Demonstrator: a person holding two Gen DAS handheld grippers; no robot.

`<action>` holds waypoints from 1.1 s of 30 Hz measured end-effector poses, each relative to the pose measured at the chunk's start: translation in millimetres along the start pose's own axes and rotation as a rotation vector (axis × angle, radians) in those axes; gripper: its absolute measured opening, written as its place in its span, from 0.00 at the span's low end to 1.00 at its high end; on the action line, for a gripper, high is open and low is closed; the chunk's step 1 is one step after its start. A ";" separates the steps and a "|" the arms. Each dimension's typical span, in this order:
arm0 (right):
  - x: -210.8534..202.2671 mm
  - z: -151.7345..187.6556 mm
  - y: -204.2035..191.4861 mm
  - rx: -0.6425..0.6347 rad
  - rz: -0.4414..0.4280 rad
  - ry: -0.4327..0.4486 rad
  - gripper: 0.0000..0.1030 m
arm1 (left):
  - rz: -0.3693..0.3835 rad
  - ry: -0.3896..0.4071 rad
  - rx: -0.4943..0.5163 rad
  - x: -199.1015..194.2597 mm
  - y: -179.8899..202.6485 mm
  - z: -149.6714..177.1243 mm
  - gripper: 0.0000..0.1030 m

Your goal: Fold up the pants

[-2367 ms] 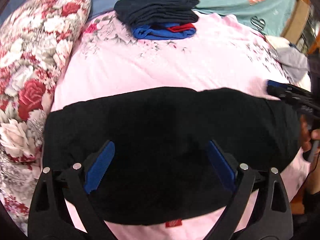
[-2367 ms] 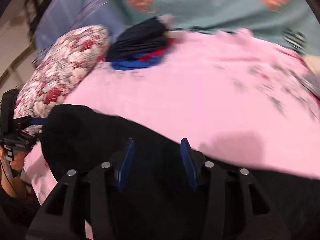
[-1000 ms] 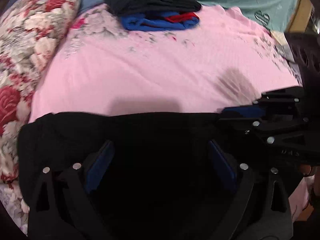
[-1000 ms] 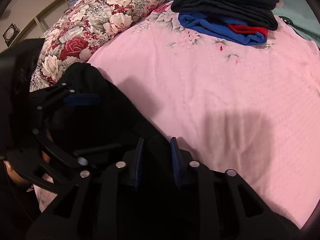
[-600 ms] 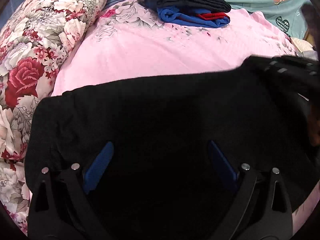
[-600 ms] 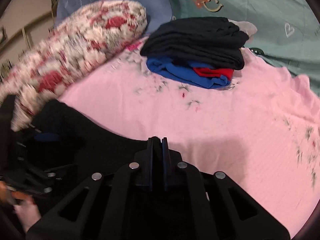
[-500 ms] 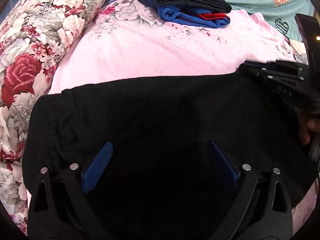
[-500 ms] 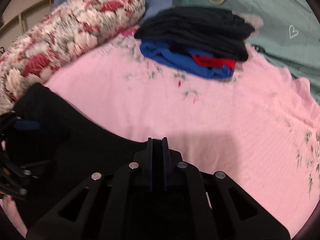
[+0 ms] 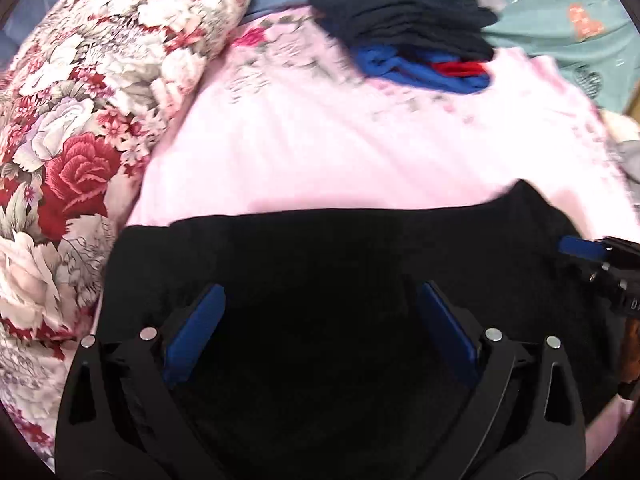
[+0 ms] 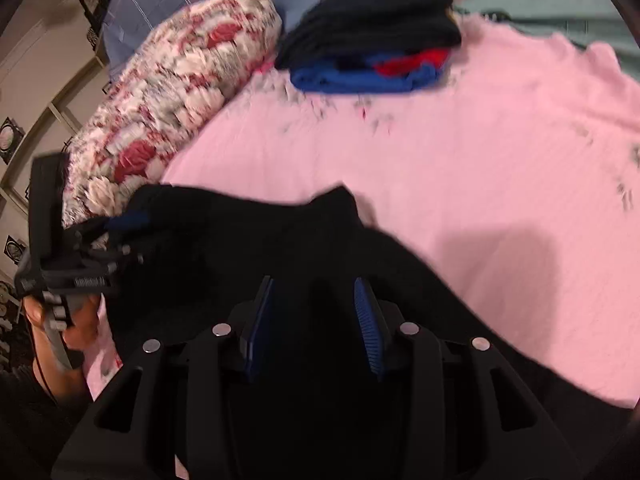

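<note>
Left gripper (image 9: 320, 328) and right gripper (image 10: 314, 322): black angular frames, silver round fasteners, blue ribbed finger pads (image 9: 195, 334). Left hand (image 10: 70, 326): bare skin, dark sleeve.

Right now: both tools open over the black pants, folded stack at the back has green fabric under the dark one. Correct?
One error: under the dark garment in the folded stack the fabric is blue, with some red, per the right wrist view. Left tool and right tool are open over the black pants.
</note>
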State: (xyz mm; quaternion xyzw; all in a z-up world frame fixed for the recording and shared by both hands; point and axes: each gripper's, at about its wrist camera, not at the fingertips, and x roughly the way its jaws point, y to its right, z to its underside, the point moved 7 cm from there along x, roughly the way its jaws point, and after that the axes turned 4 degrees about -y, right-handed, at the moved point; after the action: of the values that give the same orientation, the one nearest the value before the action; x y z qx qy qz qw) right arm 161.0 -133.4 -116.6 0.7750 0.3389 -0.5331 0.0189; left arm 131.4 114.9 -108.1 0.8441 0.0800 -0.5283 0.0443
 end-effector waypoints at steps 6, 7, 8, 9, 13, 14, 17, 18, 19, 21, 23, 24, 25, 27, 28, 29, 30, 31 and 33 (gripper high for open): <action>-27.8 1.4 55.4 0.163 0.229 0.102 0.31 | -0.053 -0.029 -0.052 6.5 -8.8 -1.0 0.95; -32.8 8.3 41.4 0.126 0.160 0.094 0.31 | -0.055 -0.001 -0.030 -0.8 -3.2 -3.0 0.95; -38.7 19.3 28.6 0.074 0.118 0.081 0.34 | -0.057 0.011 -0.011 -3.9 0.2 -4.7 0.96; -44.4 31.2 24.8 0.049 0.095 0.066 0.42 | -0.058 0.014 0.001 -4.5 1.4 -5.2 0.96; -79.1 83.3 92.8 0.186 0.115 0.026 0.45 | -0.090 -0.046 -0.069 17.7 -20.6 0.3 0.95; -93.0 94.7 120.8 0.254 0.091 0.050 0.42 | -0.075 -0.049 -0.077 21.1 -24.0 1.4 0.95; -152.9 124.8 220.2 0.443 0.350 0.160 0.34 | -0.077 -0.039 -0.073 20.8 -23.6 0.0 0.95; -172.4 136.6 247.1 0.516 0.471 0.180 0.23 | -0.079 -0.041 -0.080 20.9 -24.4 -0.4 0.95; -186.5 148.2 266.7 0.596 0.587 0.175 0.41 | -0.082 -0.044 -0.086 20.6 -25.1 0.0 0.95; -207.2 160.1 274.9 0.711 0.631 0.242 0.42 | -0.085 -0.040 -0.092 16.4 -24.7 -0.1 0.95; -200.8 144.7 242.6 0.643 0.473 0.303 0.42 | -0.070 -0.004 -0.077 5.3 -20.2 1.3 0.95; -192.9 132.1 217.8 0.588 0.405 0.315 0.43 | -0.066 0.002 -0.068 2.6 -17.8 0.4 0.95; -179.6 115.9 187.4 0.515 0.314 0.316 0.45 | -0.062 0.006 -0.058 -0.3 -14.3 0.2 0.95; -150.4 92.5 135.8 0.398 0.130 0.264 0.54 | -0.069 -0.003 -0.044 0.4 -9.6 1.4 0.95; -139.4 89.8 123.7 0.376 0.094 0.223 0.54 | -0.080 -0.009 -0.041 2.1 -10.4 2.3 0.96; -125.8 91.1 117.3 0.370 0.084 0.164 0.54 | -0.095 -0.016 -0.042 4.8 -13.4 2.8 0.96; -117.1 96.3 120.2 0.380 0.089 0.116 0.54 | -0.103 -0.021 -0.049 7.1 -17.3 3.2 0.95; -112.0 100.0 126.6 0.392 0.097 0.095 0.54 | -0.108 -0.029 -0.057 11.1 -22.1 3.1 0.95; -123.2 112.1 148.3 0.435 0.078 0.113 0.54 | -0.110 -0.036 -0.059 13.5 -27.2 5.6 0.95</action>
State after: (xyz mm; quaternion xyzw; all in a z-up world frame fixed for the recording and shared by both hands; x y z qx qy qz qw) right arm 125.8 -353.5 -110.7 0.8020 0.1863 -0.5482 -0.1468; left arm 127.3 141.9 -122.5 0.8271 0.1410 -0.5425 0.0417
